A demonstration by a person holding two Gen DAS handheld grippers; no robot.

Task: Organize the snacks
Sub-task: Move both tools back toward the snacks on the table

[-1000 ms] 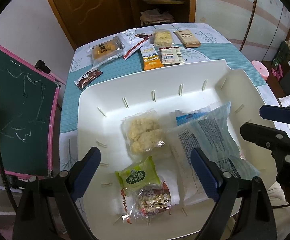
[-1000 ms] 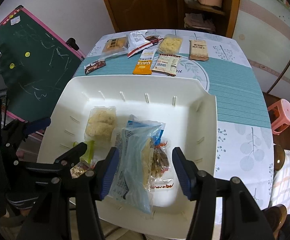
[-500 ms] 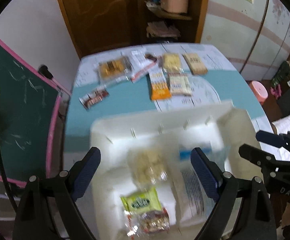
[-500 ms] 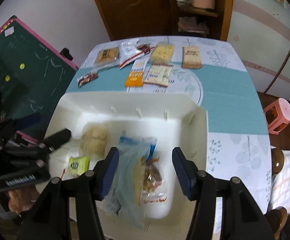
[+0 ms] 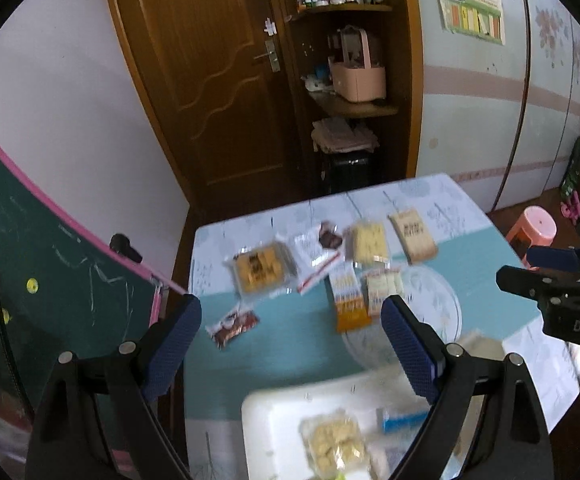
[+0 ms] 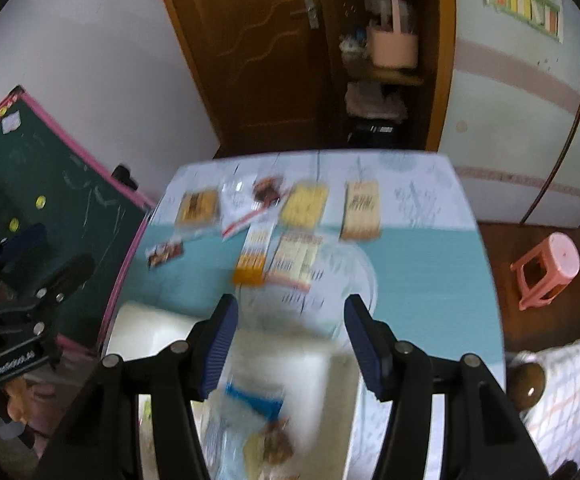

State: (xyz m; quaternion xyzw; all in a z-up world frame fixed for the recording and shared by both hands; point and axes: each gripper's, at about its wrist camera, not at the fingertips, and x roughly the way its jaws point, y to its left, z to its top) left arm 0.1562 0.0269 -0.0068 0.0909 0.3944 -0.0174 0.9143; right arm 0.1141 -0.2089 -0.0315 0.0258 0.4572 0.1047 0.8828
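Clearly your left gripper [image 5: 292, 336] stood wide apart with nothing between its ribbed blue pads, and your right gripper [image 6: 290, 342] was parted about half as far, also bare. Below them sat the smooth white plastic tray [image 5: 265, 420], holding a clear bag of pale puffs [image 5: 336, 446] and a crinkly blue-edged packet [image 6: 249, 404]. Further off, loose wrapped snacks lay on the teal tablecloth [image 5: 290, 344]: an orange box [image 5: 348, 300], a tan cracker pack [image 5: 412, 236], a small brown sachet [image 5: 231, 326]
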